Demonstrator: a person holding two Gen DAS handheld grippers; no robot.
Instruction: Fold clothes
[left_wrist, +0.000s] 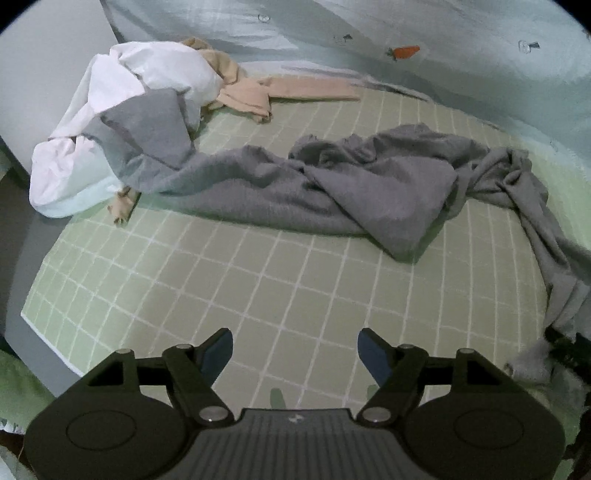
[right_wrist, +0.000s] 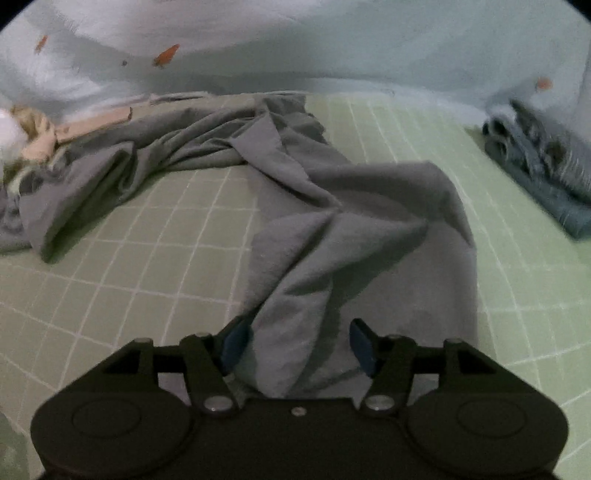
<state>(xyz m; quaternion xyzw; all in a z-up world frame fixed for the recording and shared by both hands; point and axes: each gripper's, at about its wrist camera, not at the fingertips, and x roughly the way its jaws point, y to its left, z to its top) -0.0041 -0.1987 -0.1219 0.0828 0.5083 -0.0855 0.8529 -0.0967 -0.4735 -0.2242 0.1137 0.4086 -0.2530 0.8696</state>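
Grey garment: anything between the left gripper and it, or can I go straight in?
Nothing visible stands between them. The left gripper is open over bare green checked sheet, and the grey garment lies ahead. The white garment and beige garment lie off to the left.

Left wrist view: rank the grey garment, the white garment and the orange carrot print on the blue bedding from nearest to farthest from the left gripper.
From the left gripper:
1. Grey garment, crumpled across the middle of the green checked sheet.
2. White garment, heaped at the far left.
3. Carrot print, upper right on the blue bedding behind.
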